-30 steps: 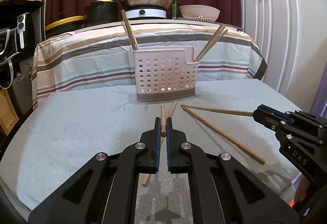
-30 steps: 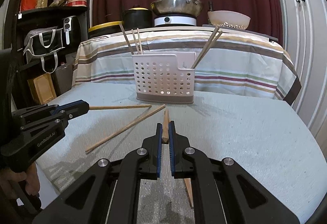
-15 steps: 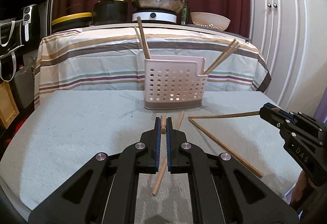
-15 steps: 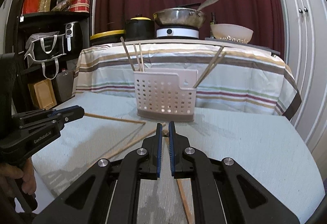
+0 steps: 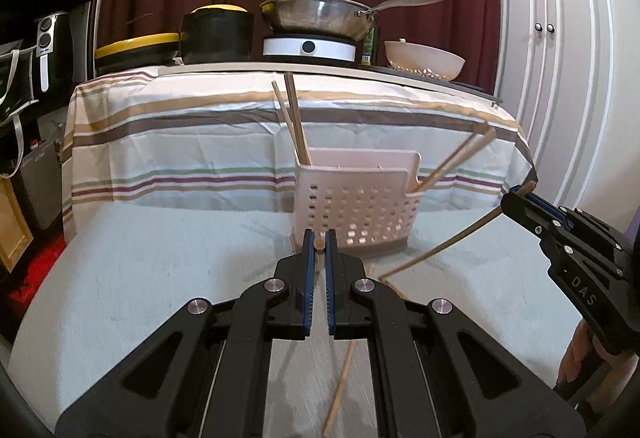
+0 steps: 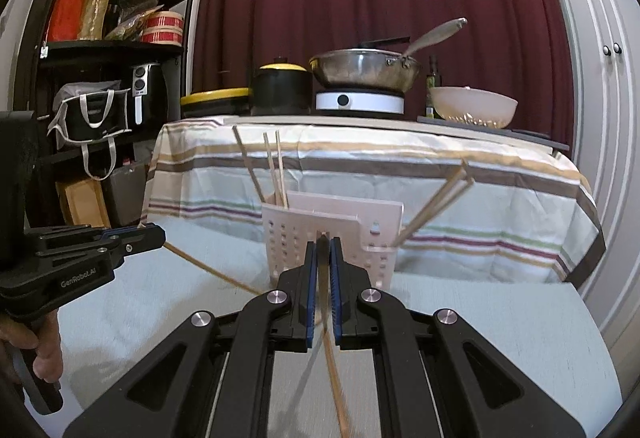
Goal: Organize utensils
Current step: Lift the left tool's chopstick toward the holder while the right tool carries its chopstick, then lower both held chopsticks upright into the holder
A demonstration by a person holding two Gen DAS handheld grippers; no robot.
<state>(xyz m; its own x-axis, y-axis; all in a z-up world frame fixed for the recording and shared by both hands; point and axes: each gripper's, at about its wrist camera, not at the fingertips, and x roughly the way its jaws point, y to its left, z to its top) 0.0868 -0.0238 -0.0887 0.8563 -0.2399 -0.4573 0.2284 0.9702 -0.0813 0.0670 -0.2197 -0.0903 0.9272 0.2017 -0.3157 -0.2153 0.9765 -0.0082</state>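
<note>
A pale pink perforated utensil holder [image 5: 356, 210] stands on the grey cloth, also in the right wrist view [image 6: 332, 238], with chopsticks leaning out at its left and right ends. My left gripper [image 5: 319, 244] is shut on a wooden chopstick [image 5: 319, 243], lifted off the cloth, its thick end between the tips. My right gripper [image 6: 322, 250] is shut on another chopstick [image 6: 334, 378] that hangs down toward the cloth. The right gripper also shows in the left wrist view [image 5: 516, 198], holding its chopstick [image 5: 444, 244] at a slant. One chopstick [image 5: 340, 390] lies on the cloth.
Behind stands a table with a striped cloth [image 5: 200, 134], carrying a black pot [image 5: 216, 34], a wok on a burner [image 5: 316, 18] and a bowl [image 5: 424, 58]. Black shelves [image 6: 108, 86] stand at the left, white cupboard doors [image 5: 560, 78] at the right.
Both grippers have risen from the cloth, each lifting a chopstick, and moved closer to the holder. The views now look more level at the holder.
</note>
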